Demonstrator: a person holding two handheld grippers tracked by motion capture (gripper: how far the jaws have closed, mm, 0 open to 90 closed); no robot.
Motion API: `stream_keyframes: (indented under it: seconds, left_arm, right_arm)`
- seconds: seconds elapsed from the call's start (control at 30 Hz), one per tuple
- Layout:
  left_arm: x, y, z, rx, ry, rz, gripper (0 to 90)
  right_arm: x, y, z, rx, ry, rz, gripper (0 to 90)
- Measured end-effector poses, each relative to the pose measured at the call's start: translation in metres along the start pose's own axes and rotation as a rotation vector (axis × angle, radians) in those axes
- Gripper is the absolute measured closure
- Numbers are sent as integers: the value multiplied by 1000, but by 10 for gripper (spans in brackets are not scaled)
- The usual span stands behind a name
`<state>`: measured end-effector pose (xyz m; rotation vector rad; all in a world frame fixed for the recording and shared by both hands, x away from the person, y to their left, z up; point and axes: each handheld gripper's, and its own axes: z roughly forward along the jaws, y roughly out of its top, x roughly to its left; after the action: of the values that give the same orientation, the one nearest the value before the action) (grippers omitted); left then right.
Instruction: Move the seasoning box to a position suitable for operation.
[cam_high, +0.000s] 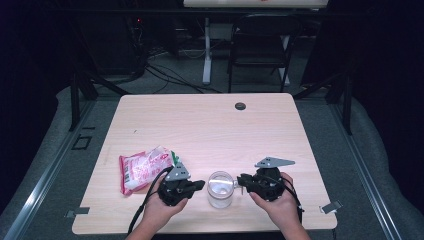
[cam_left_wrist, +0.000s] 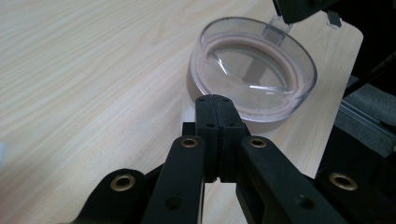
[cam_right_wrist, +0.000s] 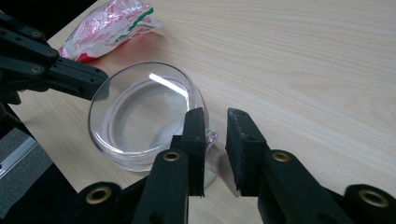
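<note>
A clear round jar (cam_high: 220, 188) with a transparent lid stands near the table's front edge, between my two grippers. My left gripper (cam_high: 201, 185) is just left of it, jaws pressed together with nothing in them (cam_left_wrist: 215, 106); the tips sit close to the jar (cam_left_wrist: 252, 70) wall. My right gripper (cam_high: 240, 180) comes in from the right, jaws apart (cam_right_wrist: 216, 115), with a clear tab (cam_right_wrist: 214, 136) on the jar (cam_right_wrist: 140, 112) rim lying between them. The left gripper (cam_right_wrist: 95, 81) also appears beyond the jar in the right gripper view.
A red-and-white snack bag (cam_high: 145, 167) lies on the wooden table (cam_high: 210, 125) left of my left hand, also seen as the bag (cam_right_wrist: 107, 28) in the right gripper view. A dark grommet (cam_high: 240, 106) sits near the far edge. A folding chair (cam_high: 262, 45) stands behind the table.
</note>
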<state>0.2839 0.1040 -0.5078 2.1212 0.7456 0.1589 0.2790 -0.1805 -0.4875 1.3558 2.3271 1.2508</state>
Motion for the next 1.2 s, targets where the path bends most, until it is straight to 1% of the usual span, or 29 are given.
stream_keyframes:
  seconds: [0.1, 0.13, 0.3, 0.37, 0.4, 0.53, 0.57, 0.77, 0.83, 0.9, 1.0, 1.03, 1.07, 1.17, 1.2]
  left_arm:
    - [-1, -2, 4, 17, 6, 10, 900]
    - [-1, -2, 4, 28, 1, 12, 900]
    - [-3, -4, 8, 52, -9, 24, 900]
    - [-4, -4, 10, 62, 1, 27, 900]
    - [-3, -4, 10, 66, -9, 20, 900]
    - [-3, -4, 10, 61, -10, 19, 900]
    - [-3, -4, 10, 61, -8, 24, 900]
    - [-4, -3, 8, 58, -19, 25, 900]
    - [-4, -3, 7, 48, -18, 23, 900]
    - [-4, -3, 6, 51, -19, 29, 900]
    - [-4, -2, 6, 48, -24, 25, 900]
    - [-4, -2, 6, 42, -18, 26, 900]
    - [-4, -2, 6, 39, -20, 21, 900]
    - [-4, -1, 4, 37, -27, 23, 900]
    - [-4, -2, 4, 26, -25, 19, 900]
  right_arm:
    - [0, 0, 0, -1, 2, 2, 781]
    - [0, 0, 0, -2, 4, 2, 782]
    - [0, -1, 0, -4, 6, 2, 783]
    - [0, -1, 0, -3, 6, 4, 782]
    - [-1, -1, 0, -4, 7, 4, 782]
    - [-1, -1, 0, -4, 5, 5, 782]
    - [-1, -1, 0, -6, 8, 7, 782]
    - [-1, -1, 0, -4, 8, 10, 781]
    - [-1, -1, 0, -5, 8, 10, 782]
    - [-1, -1, 1, -8, 8, 14, 782]
    - [-2, -1, 1, -9, 9, 15, 781]
    - [-2, -1, 1, -7, 10, 15, 781]
    - [-2, -1, 1, -8, 11, 16, 781]
    - [-3, -1, 0, -6, 13, 15, 781]
    - [-3, -1, 0, -6, 13, 15, 782]
